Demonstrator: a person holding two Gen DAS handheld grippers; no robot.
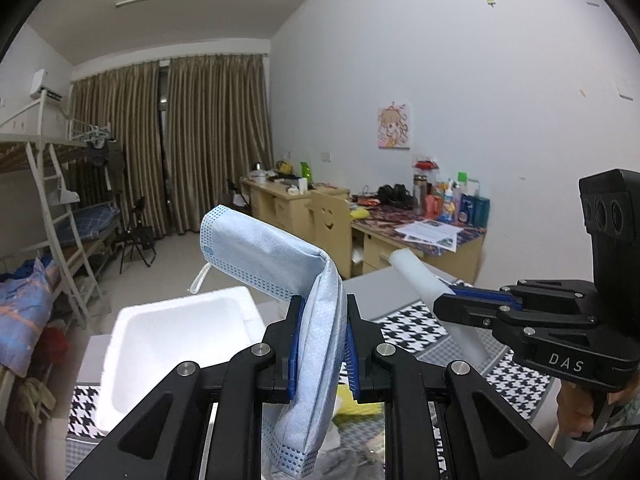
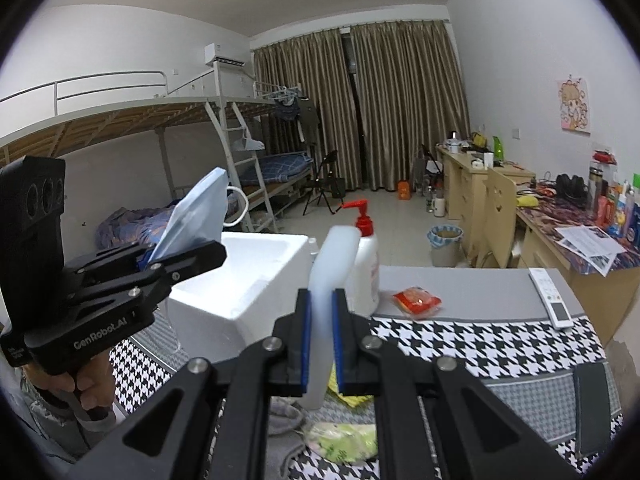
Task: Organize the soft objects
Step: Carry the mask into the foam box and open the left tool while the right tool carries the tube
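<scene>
houndstooth cloth [image 2: 460, 340] covers the table, bunk bed [image 2: 120, 120] beyond.

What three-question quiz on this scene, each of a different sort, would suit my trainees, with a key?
1. True or false: the left gripper is shut on a blue face mask.
2. What do the right gripper fingers hold? A) pump bottle B) pale white strip C) remote
3. Fill in: the white foam ____ stands open on the table beside the pump bottle.

Key: 1 true; 2 B, the white strip; 3 box.
</scene>
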